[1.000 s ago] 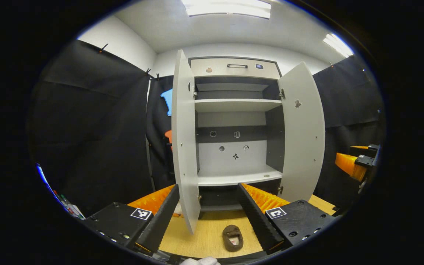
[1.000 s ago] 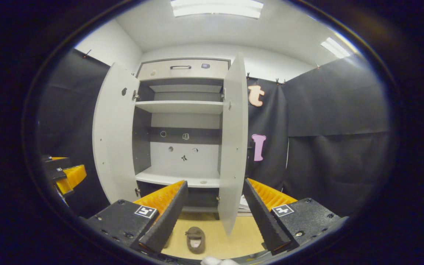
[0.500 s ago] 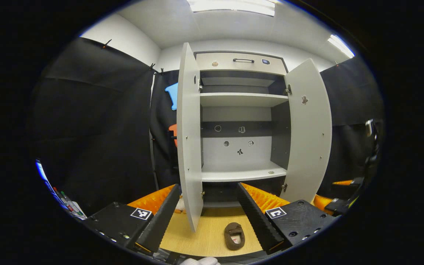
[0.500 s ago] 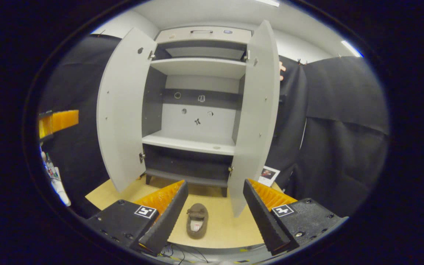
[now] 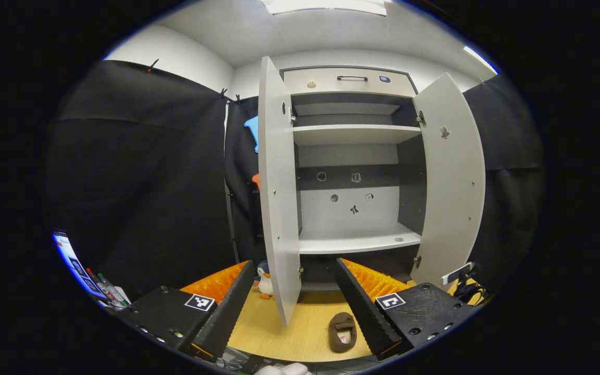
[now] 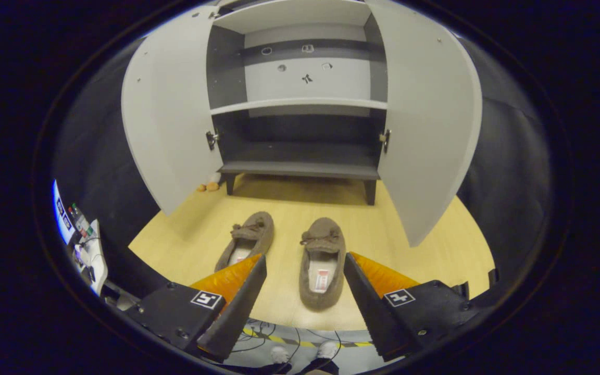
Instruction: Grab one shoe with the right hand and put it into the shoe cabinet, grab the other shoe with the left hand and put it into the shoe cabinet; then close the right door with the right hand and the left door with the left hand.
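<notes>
Shoes lay side by side on the wooden floor (image 6: 425,245) before the cabinet (image 6: 300,169): right shoe (image 6: 322,263), left shoe (image 6: 247,239). Right gripper (image 6: 305,284) hung over the right shoe, fingers spread wide to straddle it. Left gripper (image 5: 295,291) waited, fingers likewise apart, empty. Both doors stood open for loading.

A pale wooden floor (image 6: 425,245) spreads out in front, its near edge marked by a strip of yellow-and-black tape (image 6: 300,342) with thin cables (image 6: 258,329) lying across it. Black cloth (image 5: 144,172) hangs all around as the booth's wall, under a white ceiling (image 5: 237,31) with a bright light panel (image 5: 326,5). A small penguin toy (image 5: 264,278) stands on the floor. Far to one side sit a lit screen (image 6: 60,213) and some markers (image 5: 104,281).
</notes>
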`<state>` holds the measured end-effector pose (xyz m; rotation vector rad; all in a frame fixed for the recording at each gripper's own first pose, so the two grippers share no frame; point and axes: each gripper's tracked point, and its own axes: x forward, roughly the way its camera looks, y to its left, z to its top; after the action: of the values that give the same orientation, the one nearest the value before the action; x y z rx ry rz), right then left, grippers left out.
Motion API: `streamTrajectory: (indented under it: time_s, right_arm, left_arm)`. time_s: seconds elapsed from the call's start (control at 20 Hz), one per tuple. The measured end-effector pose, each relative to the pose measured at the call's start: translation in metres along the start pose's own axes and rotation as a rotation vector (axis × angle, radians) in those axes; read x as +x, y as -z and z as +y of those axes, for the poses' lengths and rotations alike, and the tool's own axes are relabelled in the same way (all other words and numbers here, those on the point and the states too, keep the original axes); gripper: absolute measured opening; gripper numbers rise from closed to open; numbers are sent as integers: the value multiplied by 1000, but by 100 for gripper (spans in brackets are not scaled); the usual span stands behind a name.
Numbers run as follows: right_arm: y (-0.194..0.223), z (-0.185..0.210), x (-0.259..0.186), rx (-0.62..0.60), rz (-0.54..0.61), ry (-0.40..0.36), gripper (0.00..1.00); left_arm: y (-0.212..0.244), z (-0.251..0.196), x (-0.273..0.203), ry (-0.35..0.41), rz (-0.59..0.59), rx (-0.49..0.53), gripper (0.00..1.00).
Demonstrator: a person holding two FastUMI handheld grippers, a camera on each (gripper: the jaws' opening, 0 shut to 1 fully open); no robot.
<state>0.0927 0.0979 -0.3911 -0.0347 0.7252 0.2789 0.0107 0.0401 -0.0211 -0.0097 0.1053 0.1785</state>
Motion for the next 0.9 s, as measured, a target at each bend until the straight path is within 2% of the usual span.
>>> streamTrajectory:
  time_s: [0.15, 0.45, 0.7, 0.8, 0.85, 0.9]
  right_arm:
    - [20, 4, 44, 53, 78, -19, 92]
    - [23, -6, 124, 61, 116, 46, 82]
    - [18, -25, 160, 95, 112, 89, 78]
    - [19, -28, 164, 93, 118, 96, 61]
    - [19, -31, 164, 90, 116, 101, 45]
    - [18, -27, 164, 101, 117, 81, 48]
  left_arm:
    - [2, -4, 8, -8, 9, 6, 96]
    - [20, 1, 15, -60, 62, -1, 96]
    - [28, 14, 19, -110, 84, 14, 96]
    - [30, 14, 20, -117, 89, 3, 96]
    - [31, 15, 21, -116, 88, 0, 100]
    - [34, 16, 22, -117, 92, 0, 96]
